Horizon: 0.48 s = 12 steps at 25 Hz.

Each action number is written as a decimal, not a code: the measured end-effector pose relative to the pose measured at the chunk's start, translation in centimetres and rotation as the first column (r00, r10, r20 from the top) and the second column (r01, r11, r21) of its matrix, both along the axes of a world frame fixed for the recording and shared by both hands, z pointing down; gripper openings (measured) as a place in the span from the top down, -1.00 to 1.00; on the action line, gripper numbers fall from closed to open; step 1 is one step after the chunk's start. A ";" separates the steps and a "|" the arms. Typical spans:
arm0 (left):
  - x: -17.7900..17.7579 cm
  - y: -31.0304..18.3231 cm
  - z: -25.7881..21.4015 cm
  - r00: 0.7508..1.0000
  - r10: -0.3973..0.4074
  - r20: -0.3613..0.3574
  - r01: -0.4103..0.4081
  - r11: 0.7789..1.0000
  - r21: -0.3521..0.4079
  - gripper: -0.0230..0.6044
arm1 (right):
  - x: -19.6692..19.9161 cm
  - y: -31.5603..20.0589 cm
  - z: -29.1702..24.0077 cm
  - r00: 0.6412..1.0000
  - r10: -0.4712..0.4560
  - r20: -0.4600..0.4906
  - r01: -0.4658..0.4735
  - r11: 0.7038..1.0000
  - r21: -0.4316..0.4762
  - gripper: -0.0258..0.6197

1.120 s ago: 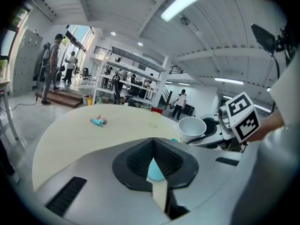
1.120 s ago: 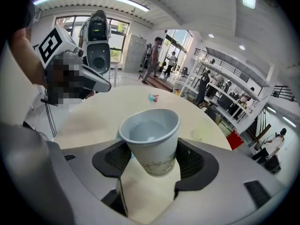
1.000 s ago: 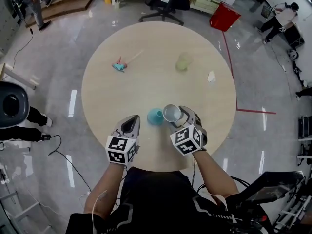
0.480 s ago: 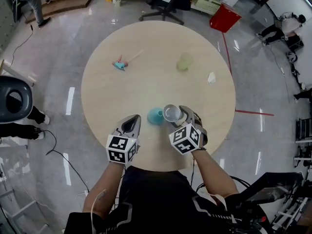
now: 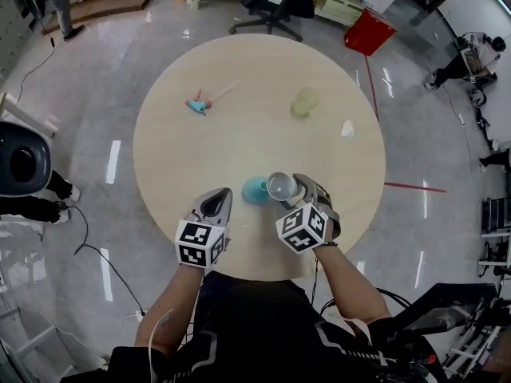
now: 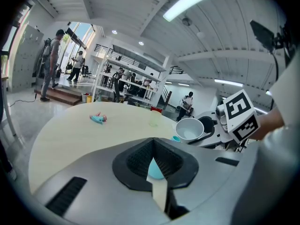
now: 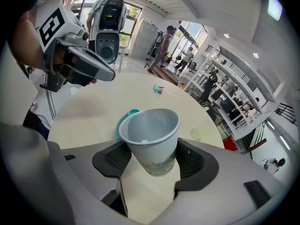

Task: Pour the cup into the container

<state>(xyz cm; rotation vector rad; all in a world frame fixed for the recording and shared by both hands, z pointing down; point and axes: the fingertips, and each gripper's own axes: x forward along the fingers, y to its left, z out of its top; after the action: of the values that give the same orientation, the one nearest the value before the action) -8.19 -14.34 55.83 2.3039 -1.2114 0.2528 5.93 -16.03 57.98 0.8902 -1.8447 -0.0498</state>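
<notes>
A grey paper cup (image 5: pixel 281 186) is tilted with its mouth leaning over a teal container (image 5: pixel 255 189) near the table's front edge. My right gripper (image 5: pixel 294 188) is shut on the cup's lower half. In the right gripper view the cup (image 7: pixel 151 134) sits between the jaws of that gripper (image 7: pixel 151 154), with a small pale speck inside it, and the teal container (image 7: pixel 124 119) shows behind its rim. My left gripper (image 5: pixel 215 203) is shut and holds nothing, just left of the container. In its own view that gripper (image 6: pixel 153 149) looks along its closed jaws at the cup (image 6: pixel 190 129).
On the round wooden table (image 5: pixel 239 142) lie a teal and pink toy (image 5: pixel 196 105) at the back left, a pale green cup (image 5: pixel 303 101) at the back right and a small white scrap (image 5: pixel 346 128). A red bin (image 5: pixel 368 27) and an office chair (image 5: pixel 271 2) stand beyond the table.
My right gripper has turned slightly with the cup in it. The left gripper and the teal container have not moved.
</notes>
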 end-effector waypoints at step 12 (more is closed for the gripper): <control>0.2 -0.2 0.5 1.000 0.004 -0.010 -0.004 1.000 -0.007 0.92 | 0.1 -0.3 0.0 0.998 -0.024 -0.061 0.025 1.000 0.016 -0.01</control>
<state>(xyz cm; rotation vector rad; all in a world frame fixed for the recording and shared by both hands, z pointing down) -7.96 -14.52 56.32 2.2992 -1.1995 0.2462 5.99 -16.28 58.01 0.8685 -1.8010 -0.1064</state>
